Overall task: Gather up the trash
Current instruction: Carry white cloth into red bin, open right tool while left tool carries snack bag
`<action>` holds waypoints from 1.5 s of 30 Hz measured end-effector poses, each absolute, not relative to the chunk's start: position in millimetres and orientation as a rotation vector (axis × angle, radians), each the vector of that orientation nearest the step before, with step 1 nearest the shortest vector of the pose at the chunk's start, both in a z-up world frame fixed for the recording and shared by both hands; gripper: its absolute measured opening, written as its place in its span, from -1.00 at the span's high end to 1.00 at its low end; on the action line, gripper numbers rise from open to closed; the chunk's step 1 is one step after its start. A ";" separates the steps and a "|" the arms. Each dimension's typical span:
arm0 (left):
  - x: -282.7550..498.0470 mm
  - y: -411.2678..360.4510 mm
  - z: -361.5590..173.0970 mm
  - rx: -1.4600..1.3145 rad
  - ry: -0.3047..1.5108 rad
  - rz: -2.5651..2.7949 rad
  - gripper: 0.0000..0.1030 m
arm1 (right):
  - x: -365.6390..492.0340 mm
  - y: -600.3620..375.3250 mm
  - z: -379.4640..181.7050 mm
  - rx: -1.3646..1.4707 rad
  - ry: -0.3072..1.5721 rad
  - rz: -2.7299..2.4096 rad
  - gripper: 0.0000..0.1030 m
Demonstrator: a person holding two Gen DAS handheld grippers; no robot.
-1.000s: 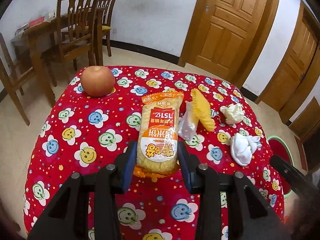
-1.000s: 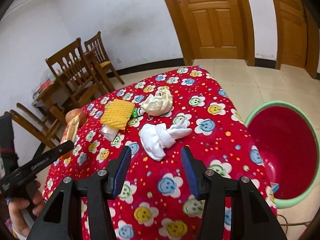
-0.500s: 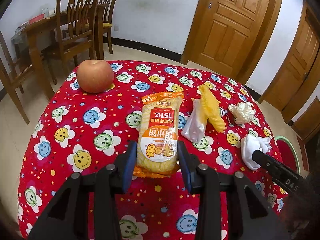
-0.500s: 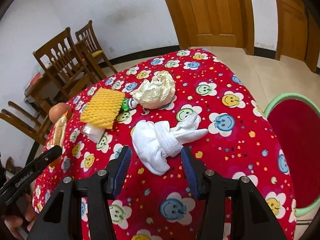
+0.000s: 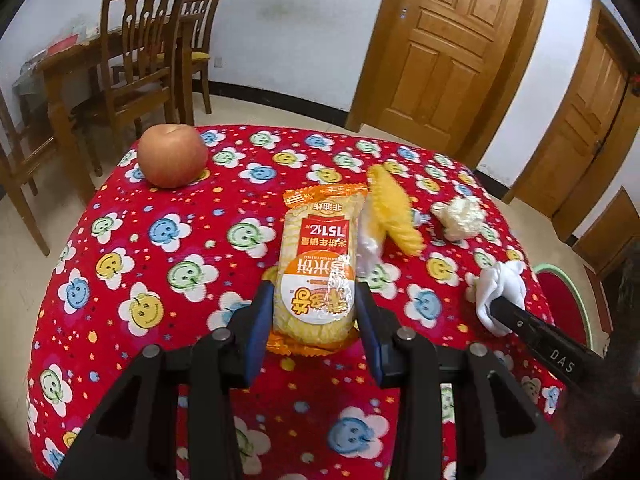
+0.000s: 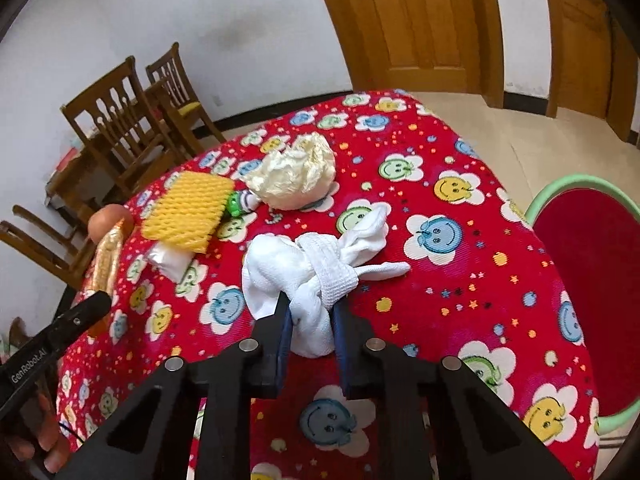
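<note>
Right gripper just closing on white cloth bundle, tails pointing right

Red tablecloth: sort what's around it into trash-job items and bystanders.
Part of the job:
- white cloth bundle, pinched by the right gripper as its jaws close
- snack packet, in the left gripper
- crumpled tissue
- yellow foam net
- red bin

Lying about:
- apple
- wooden chairs

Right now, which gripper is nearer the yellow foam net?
Left. The left gripper, holding the snack packet, sits just short of the yellow foam net; the right gripper clamps the white cloth farther off.
</note>
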State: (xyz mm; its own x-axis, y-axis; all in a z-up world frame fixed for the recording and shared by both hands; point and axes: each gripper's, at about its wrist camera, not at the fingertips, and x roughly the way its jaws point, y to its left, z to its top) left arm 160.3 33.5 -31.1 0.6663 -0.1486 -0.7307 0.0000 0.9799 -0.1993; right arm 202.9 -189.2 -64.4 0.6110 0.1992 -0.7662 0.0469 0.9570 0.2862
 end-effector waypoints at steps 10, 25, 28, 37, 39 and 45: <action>143.2 7.6 -19.3 -0.183 0.826 -0.143 0.21 | 161.6 -207.6 -30.9 0.331 0.824 0.113 0.64; 120.8 -39.4 -3.4 -0.180 0.815 -0.260 0.21 | 102.1 -246.3 12.9 0.359 0.706 0.078 0.64; 118.5 -47.8 -2.0 -0.181 0.817 -0.278 0.21 | 92.2 -254.8 15.9 0.361 0.692 0.055 0.64; 113.6 -76.4 5.3 -0.157 0.811 -0.328 0.21 | 73.2 -280.0 15.7 0.379 0.666 -0.012 0.64; 113.0 -82.6 6.8 -0.150 0.809 -0.339 0.21 | 70.7 -286.8 14.0 0.388 0.665 -0.026 0.64; 113.6 -104.4 10.9 -0.122 0.803 -0.369 0.21 | 67.8 -305.0 9.8 0.415 0.661 -0.066 0.64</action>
State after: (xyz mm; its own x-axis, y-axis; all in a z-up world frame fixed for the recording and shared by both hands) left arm 113.6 -104.4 10.9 0.6347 -0.3680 -0.6795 0.2764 0.9293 -0.2451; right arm 67.8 -305.0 9.8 0.7903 0.0710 -0.6085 0.1898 0.9160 0.3534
